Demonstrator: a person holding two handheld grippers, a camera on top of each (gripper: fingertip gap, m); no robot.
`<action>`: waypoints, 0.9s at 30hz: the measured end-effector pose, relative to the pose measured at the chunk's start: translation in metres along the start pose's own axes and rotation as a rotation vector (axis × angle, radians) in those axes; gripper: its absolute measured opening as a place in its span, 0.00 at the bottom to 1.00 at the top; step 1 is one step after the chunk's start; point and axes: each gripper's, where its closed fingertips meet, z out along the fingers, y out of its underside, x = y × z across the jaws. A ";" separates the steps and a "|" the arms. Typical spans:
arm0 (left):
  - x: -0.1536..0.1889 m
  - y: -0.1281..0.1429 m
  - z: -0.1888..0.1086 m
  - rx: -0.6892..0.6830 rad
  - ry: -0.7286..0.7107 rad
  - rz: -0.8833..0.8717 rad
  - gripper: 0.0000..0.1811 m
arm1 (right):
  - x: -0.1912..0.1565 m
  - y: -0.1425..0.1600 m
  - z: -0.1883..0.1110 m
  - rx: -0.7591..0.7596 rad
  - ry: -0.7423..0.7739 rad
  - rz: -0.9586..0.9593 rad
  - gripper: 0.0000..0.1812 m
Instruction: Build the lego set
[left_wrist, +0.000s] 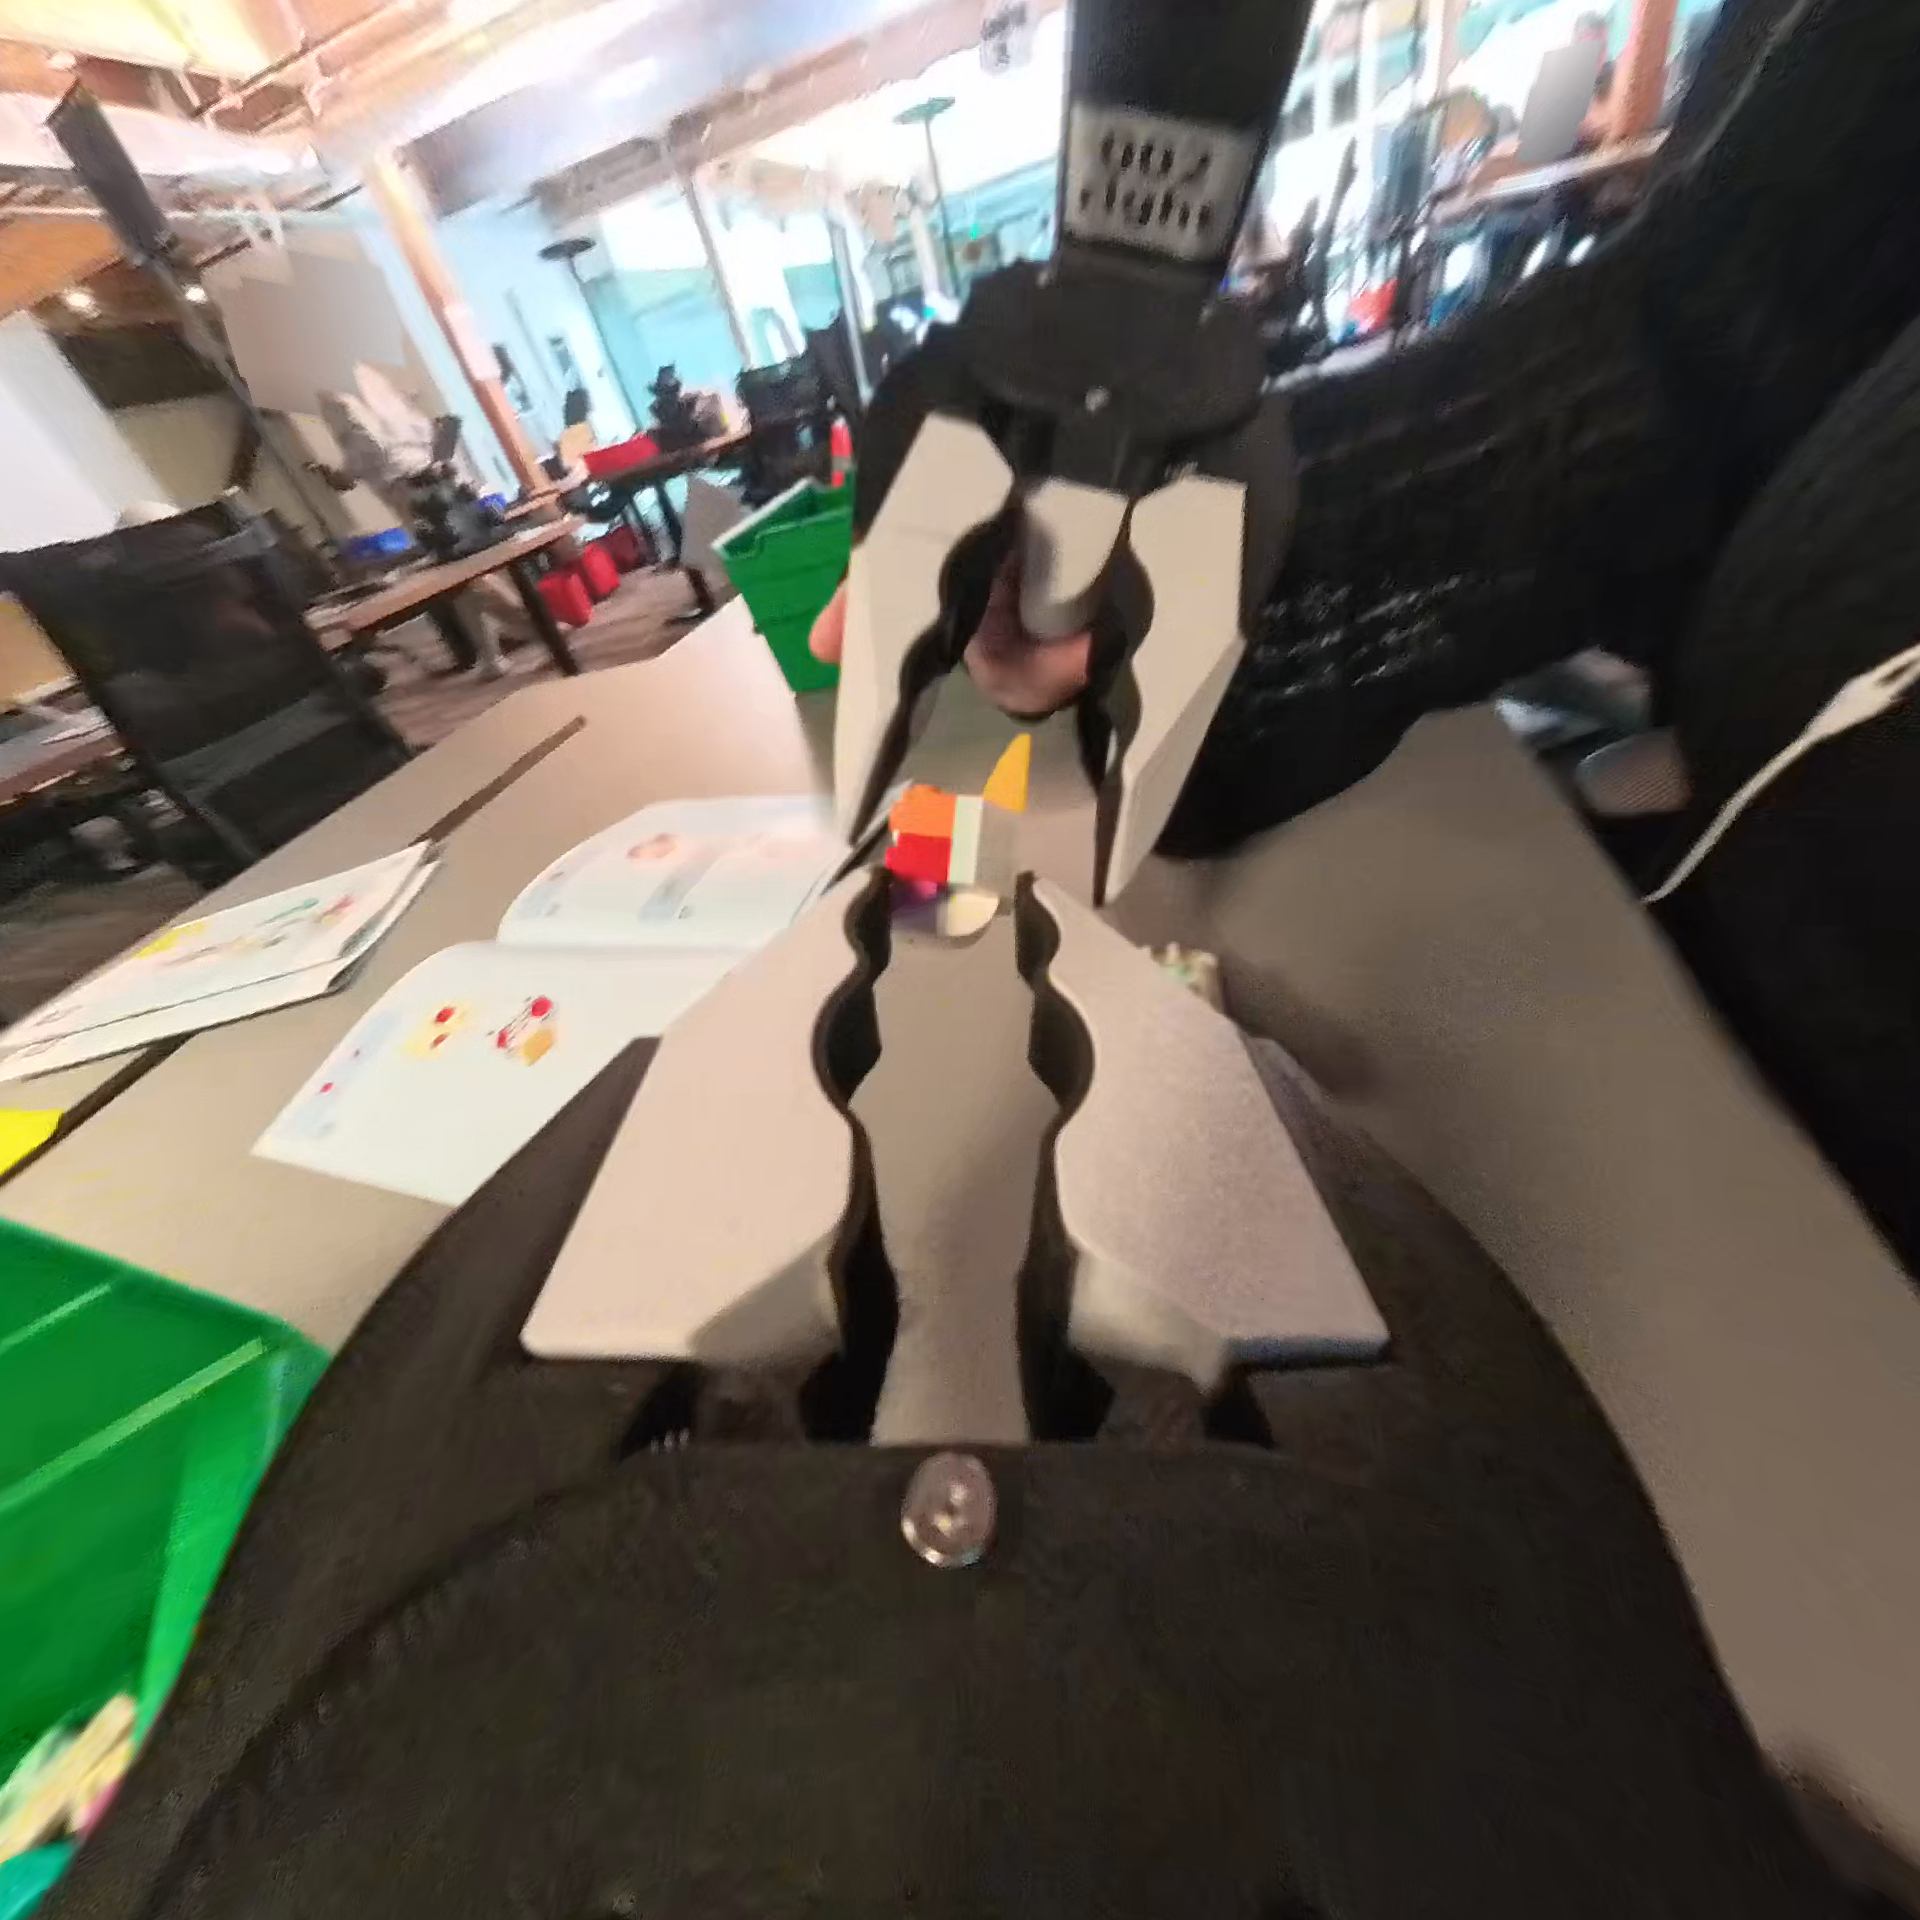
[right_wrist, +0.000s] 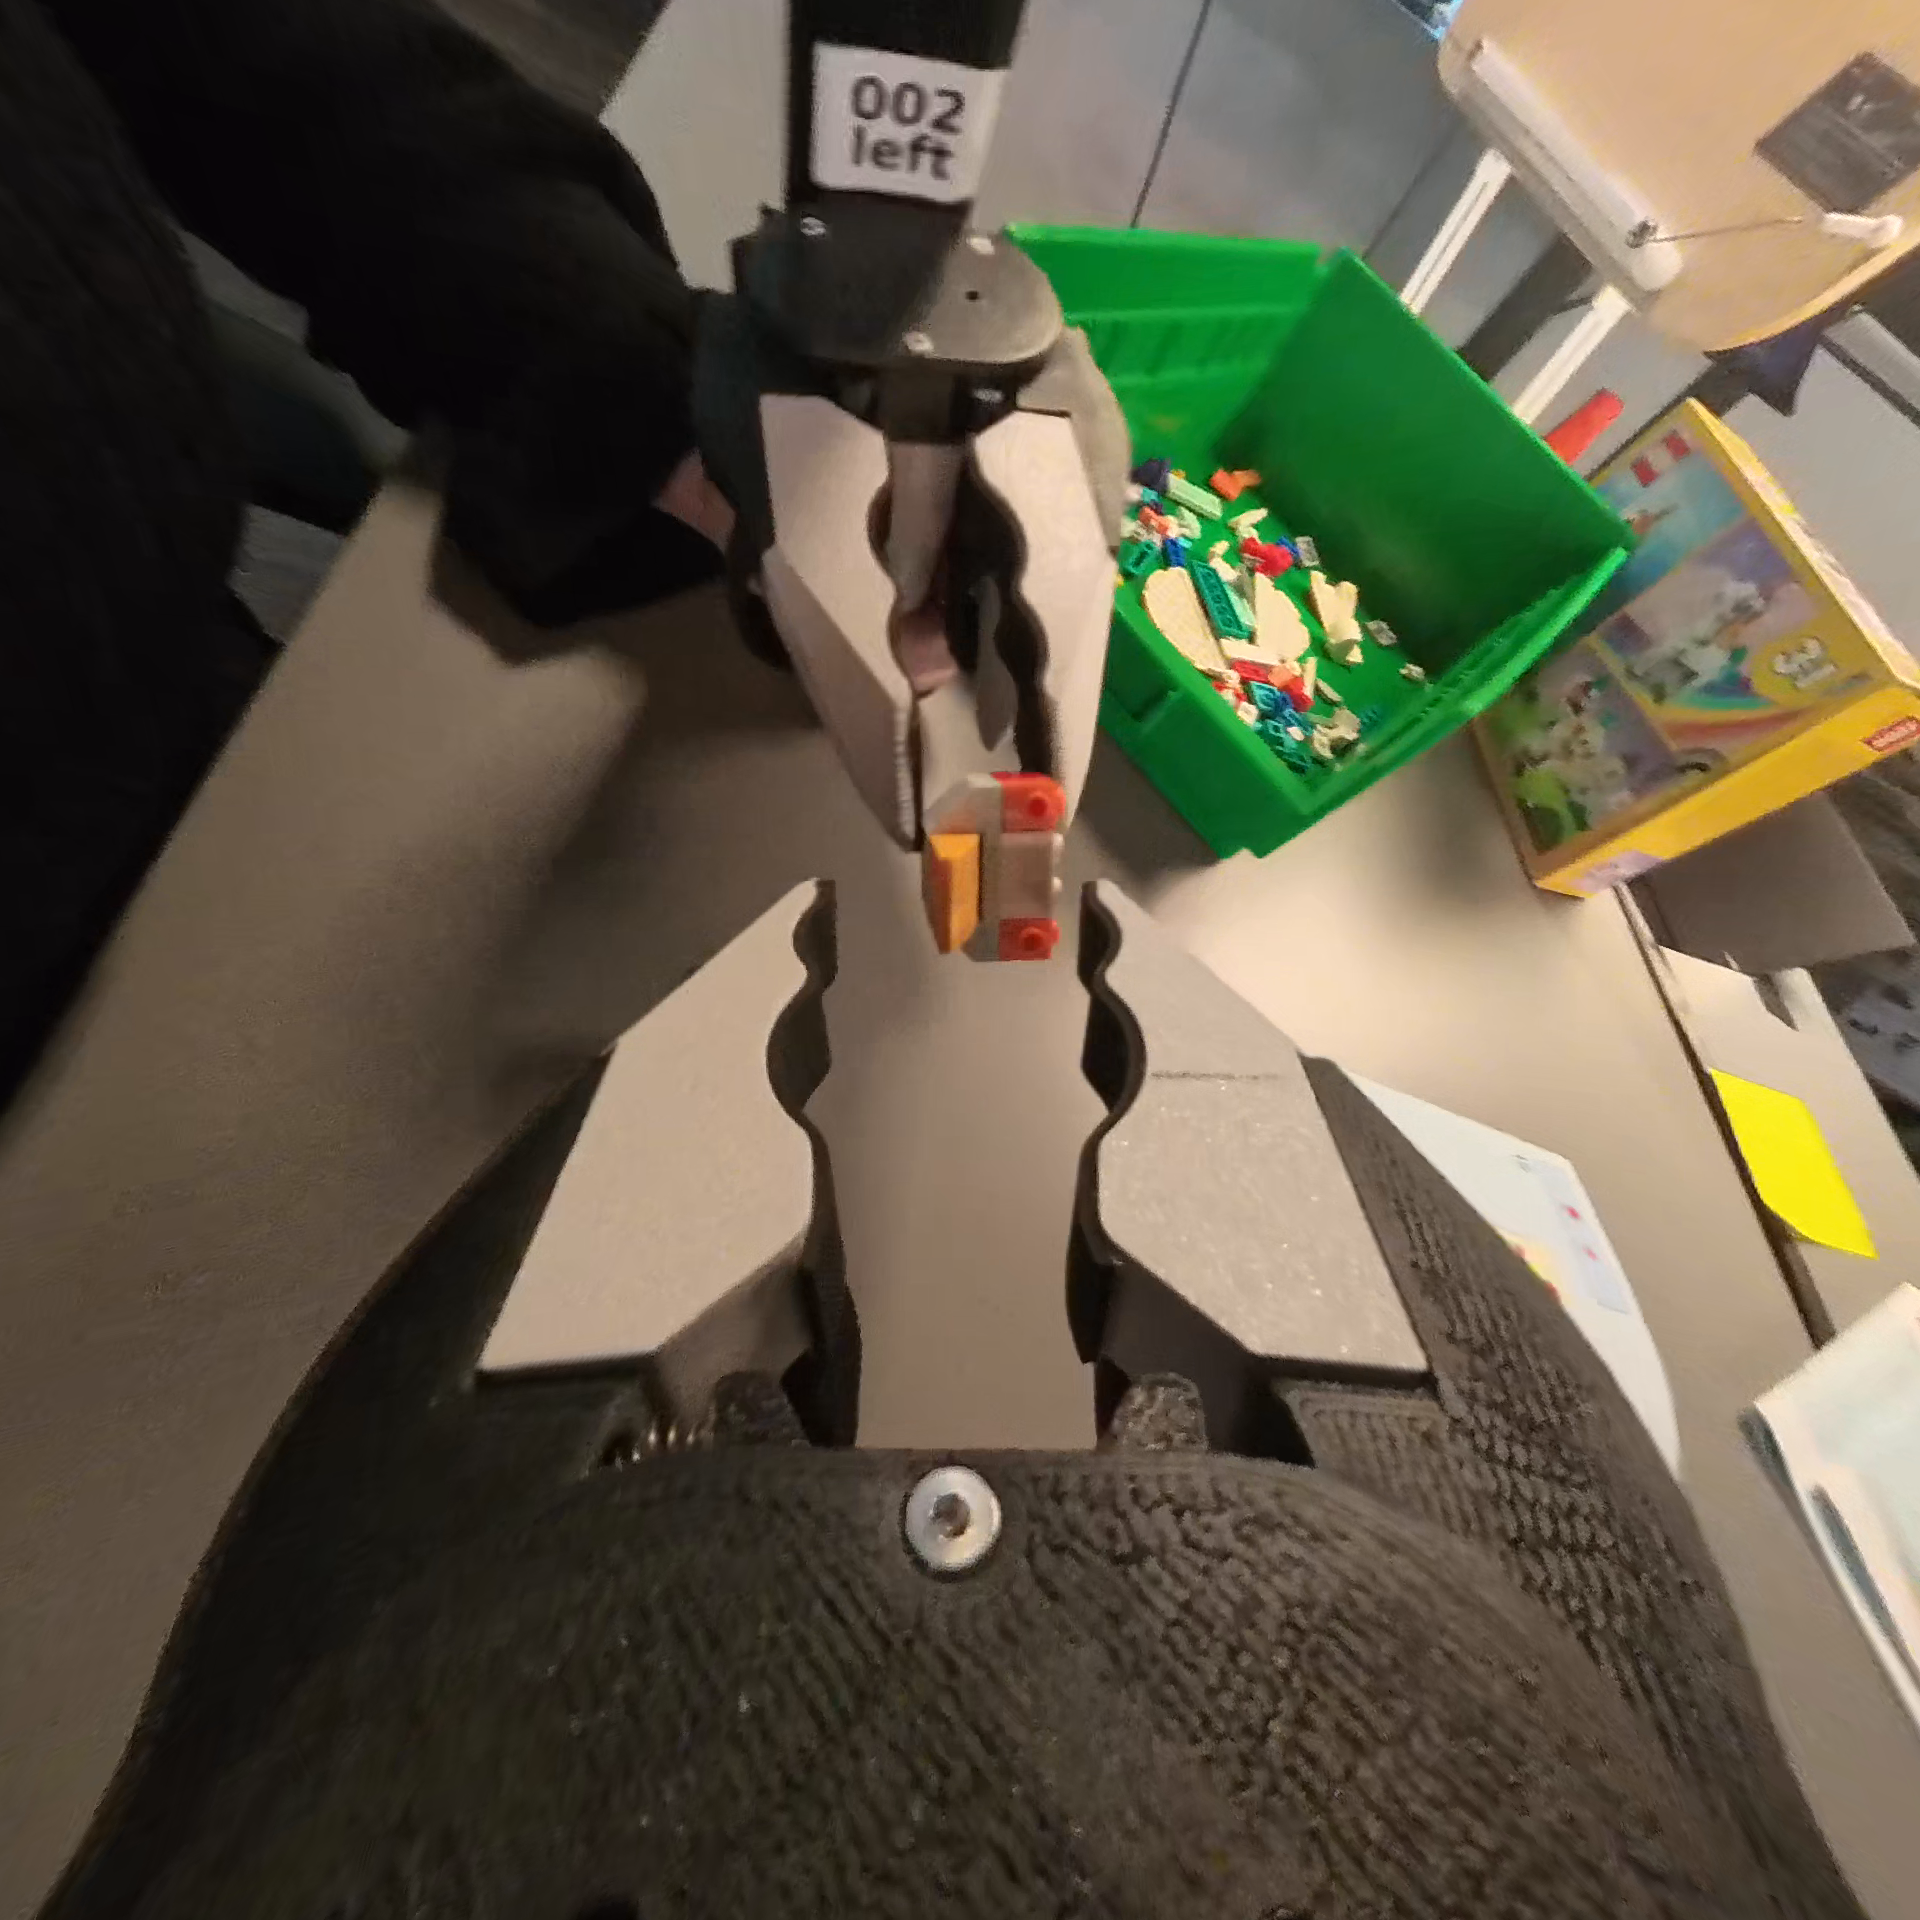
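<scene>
A small lego assembly (left_wrist: 940, 831) of orange, red, grey and yellow bricks is held above the grey table (left_wrist: 644, 717). My left gripper (left_wrist: 951, 883) is shut on it at the fingertips. In the right wrist view the left gripper (right_wrist: 987, 821) reaches down from above with the assembly (right_wrist: 1013, 868) at its tips. My right gripper (right_wrist: 956, 894) is open, its tips on either side of the assembly's lower end and apart from it. In the left wrist view the right gripper (left_wrist: 982, 862) comes from above, jaws spread around the assembly.
A green bin (right_wrist: 1455, 499) with several loose lego pieces (right_wrist: 1247, 603) stands behind the grippers, with a yellow set box (right_wrist: 1704, 665) beside it. Open instruction booklets (left_wrist: 468, 1060) lie to the left. Another green bin (left_wrist: 104, 1455) is at my near left. A person's black sleeve (right_wrist: 468, 260) is close. The tips of both grippers are at nearly the same place.
</scene>
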 end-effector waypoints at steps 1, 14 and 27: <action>0.003 -0.003 0.000 0.020 0.021 -0.011 0.12 | -0.005 0.000 0.001 0.005 -0.021 -0.006 0.23; 0.010 -0.008 0.029 0.045 -0.037 0.049 0.26 | 0.009 0.054 -0.056 -0.233 0.121 0.046 0.14; -0.012 -0.002 0.027 0.009 -0.136 -0.063 0.27 | 0.043 0.101 -0.097 -0.525 0.292 -0.083 0.14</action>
